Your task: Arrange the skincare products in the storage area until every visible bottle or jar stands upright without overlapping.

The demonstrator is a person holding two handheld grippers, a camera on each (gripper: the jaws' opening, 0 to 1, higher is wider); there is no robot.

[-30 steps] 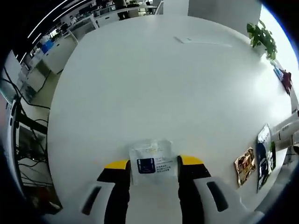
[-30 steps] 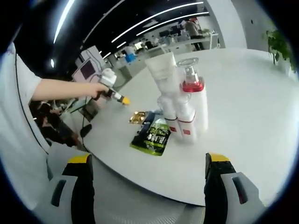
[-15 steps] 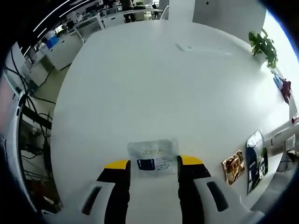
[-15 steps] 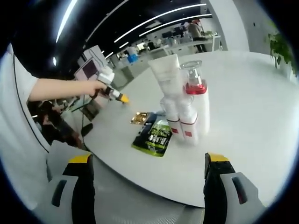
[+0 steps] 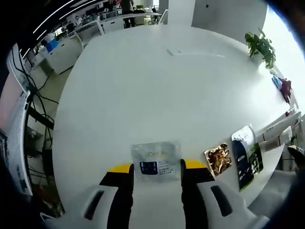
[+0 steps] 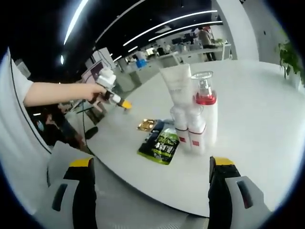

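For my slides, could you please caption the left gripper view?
Left claw holding a clear sachet above a white table.

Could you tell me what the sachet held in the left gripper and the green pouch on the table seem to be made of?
Sachet: apparently thin translucent plastic film, frosted, with printed label. Green pouch: probably glossy plastic or foil laminate, judging by its sheen and flat, sealed shape.

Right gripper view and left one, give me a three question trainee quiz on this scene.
1. True or false: the left tongs grip a clear sachet.
2. The green packet lies: A) flat on the table, B) on top of the bottles.
3. Fill in: the right tongs are ____.

Key: 1 true; 2 A; 3 open.
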